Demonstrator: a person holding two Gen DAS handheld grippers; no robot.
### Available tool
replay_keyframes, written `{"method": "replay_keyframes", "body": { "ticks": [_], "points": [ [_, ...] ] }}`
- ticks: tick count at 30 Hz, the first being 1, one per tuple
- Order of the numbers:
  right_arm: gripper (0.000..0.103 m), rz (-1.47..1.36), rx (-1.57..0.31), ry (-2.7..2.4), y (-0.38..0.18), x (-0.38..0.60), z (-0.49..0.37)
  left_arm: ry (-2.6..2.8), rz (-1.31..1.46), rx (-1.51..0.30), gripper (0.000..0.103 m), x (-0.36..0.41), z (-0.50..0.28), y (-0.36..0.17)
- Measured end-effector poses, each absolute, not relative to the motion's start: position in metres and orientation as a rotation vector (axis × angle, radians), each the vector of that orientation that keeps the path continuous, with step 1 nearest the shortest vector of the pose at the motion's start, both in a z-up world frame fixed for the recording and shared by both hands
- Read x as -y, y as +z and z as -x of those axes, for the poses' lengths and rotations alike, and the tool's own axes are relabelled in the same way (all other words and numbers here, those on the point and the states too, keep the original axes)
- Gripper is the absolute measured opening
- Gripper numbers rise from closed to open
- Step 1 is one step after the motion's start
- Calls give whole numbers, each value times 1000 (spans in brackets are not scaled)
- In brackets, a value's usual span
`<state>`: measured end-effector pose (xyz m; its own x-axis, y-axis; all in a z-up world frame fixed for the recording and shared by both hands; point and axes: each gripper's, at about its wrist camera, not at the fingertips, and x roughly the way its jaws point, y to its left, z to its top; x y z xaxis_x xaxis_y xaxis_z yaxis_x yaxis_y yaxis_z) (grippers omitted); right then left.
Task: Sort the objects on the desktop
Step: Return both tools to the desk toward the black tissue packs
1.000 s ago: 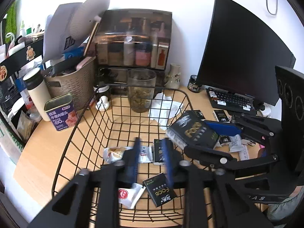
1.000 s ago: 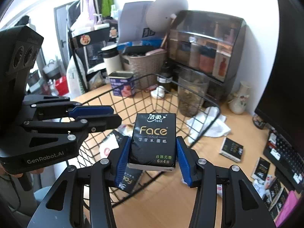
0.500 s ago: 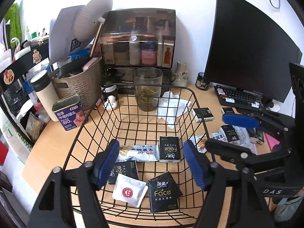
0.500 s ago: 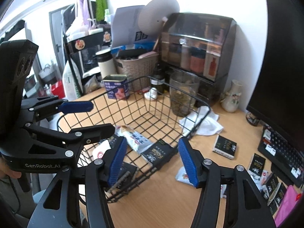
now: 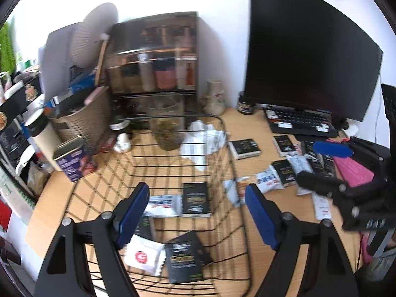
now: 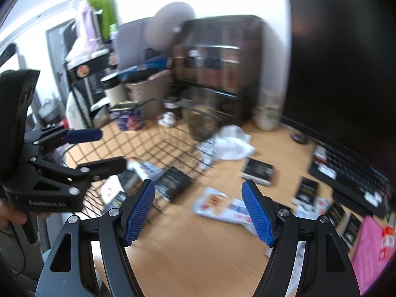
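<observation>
A black wire basket point(image 5: 224, 133) sits on the wooden desk and holds several black Face tissue packs point(image 5: 196, 199) and white snack packets point(image 5: 144, 256). My left gripper point(image 5: 196, 214) is open and empty above the basket's near end. My right gripper point(image 6: 198, 212) is open and empty over the desk right of the basket point(image 6: 158, 146). More black tissue packs point(image 6: 257, 172) and white snack packets point(image 6: 222, 205) lie loose on the desk. In the left wrist view they lie right of the basket, one tissue pack point(image 5: 243, 148) near its far corner.
A glass jar point(image 5: 168, 121), crumpled white tissue point(image 5: 205, 139), a purple tin point(image 5: 73, 157), a woven bin point(image 5: 84, 121) and a dark cabinet point(image 5: 153, 57) stand behind the basket. A monitor point(image 5: 304, 47), keyboard point(image 5: 299, 122) and a pink item point(image 6: 371, 250) are on the right.
My right gripper opened and let the Face tissue pack drop into the basket, then swung right over the desk. My left gripper opened wide and drew back.
</observation>
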<state>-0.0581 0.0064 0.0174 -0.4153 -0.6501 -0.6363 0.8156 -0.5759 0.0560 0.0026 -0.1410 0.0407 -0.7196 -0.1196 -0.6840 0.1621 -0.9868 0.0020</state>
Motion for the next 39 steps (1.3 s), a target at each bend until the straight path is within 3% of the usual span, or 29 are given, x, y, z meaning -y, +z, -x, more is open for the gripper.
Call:
{"method": "replay_keyframes", "body": {
  "ticks": [3,12,18,30,39],
  "points": [
    [81,-802,-317,-2141,14,-38,72,-2849,-1138,-85,81,117,6,38],
    [81,-905,-254,-2317,0,-127,115,-3005,-1352,42,81,15,53,7],
    [81,-999,-257,-2378,-21,-163,142,-3003,-1474,55,81,-14,100,-22],
    [81,-1133,-256,-2368,-60,-183,171,-2879,-1509,-33,81,1,169,-61],
    [81,-1177,-270,-2354,-73,-175,184,-2793,-1563,-32,81,24,177,-87]
  ]
}}
